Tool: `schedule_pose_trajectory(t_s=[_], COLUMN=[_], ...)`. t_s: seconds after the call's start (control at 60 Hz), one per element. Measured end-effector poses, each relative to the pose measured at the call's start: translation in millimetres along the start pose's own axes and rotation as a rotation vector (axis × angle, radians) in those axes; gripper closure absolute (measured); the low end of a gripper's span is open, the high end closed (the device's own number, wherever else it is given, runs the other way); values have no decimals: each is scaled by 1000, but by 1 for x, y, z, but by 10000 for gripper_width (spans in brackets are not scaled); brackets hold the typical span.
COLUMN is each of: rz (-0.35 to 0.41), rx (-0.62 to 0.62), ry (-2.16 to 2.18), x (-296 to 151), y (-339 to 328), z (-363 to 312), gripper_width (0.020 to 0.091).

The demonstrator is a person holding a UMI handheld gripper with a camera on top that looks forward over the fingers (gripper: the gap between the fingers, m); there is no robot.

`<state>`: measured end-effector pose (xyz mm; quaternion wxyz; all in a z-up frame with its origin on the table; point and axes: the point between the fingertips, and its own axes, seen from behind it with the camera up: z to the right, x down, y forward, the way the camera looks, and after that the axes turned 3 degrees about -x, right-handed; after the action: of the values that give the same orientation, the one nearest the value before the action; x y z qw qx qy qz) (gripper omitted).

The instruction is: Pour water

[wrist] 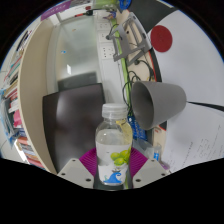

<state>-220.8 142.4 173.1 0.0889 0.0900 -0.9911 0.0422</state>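
Gripping a clear plastic bottle (113,148), the fingers (113,172) are clenched on its lower body, one purple pad (88,161) pressed against each side, so the bottle stands upright between them and rises ahead of the camera. The bottle carries a white cap (113,109), a label with green and yellow fruit motifs at mid-height and a blue patch near its base; its contents cannot be judged. Just beyond the bottle and to its right, a grey cup (158,101) lies tilted, its open mouth turned towards the bottle's cap and its closed base pointing away; whether the cup touches the bottle cannot be told. The cup lies over a pale desk (195,140), on which a white sheet (185,150) with faint lines is spread near the right finger. Left of the bottle a dark surface (80,105) extends away from the fingers, and beyond it stands a pale panel (75,55). Farther left, a row of coloured book spines (18,120) curves along the scene. Behind the cup, green and pale cables (125,55) hang in a tangle, and farther still a red disc (163,39) sits on a white ground (185,45).
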Motion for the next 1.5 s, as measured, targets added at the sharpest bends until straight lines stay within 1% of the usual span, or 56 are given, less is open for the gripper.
schedule_pose_trajectory(t_s=[0.15,0.317,0.383,0.517,0.65,0.667,0.733,0.8,0.817,0.833,0.867,0.917,0.967,1.017,1.05,1.167,1.183,1.283,1.5], rz=[16,7,6,-16,-17,-3,9,54,78,84,136,188,241,266,262,214,217,170,69], rx=[2,-2,-2,1,88,93,188,263,272,304,321,390,421,411,408,406,397,429,409], ry=[135,120,83,-208,-710,-782,-1055,-1284,-1335,-1380,-1477,-1576,-1636,-1661,-1661,-1649,-1653,-1664,-1678], x=[-6,-4,-4,-11,-44,-51,-79,-111,-122,-129,-151,-175,-196,-213,-223,-247,-250,-269,-272], y=[2,0,-4,-13,-29,-33,-43,-51,-52,-55,-59,-66,-70,-69,-66,-55,-52,-46,-34], z=[2,-6,-19,-56,-84,-84,-96,-106,-103,-108,-104,-111,-111,-103,-94,-53,-44,-12,44], gripper_width=[707,708,708,697,697,697,697,697,697,697,696,697,695,696,686,686,686,687,686])
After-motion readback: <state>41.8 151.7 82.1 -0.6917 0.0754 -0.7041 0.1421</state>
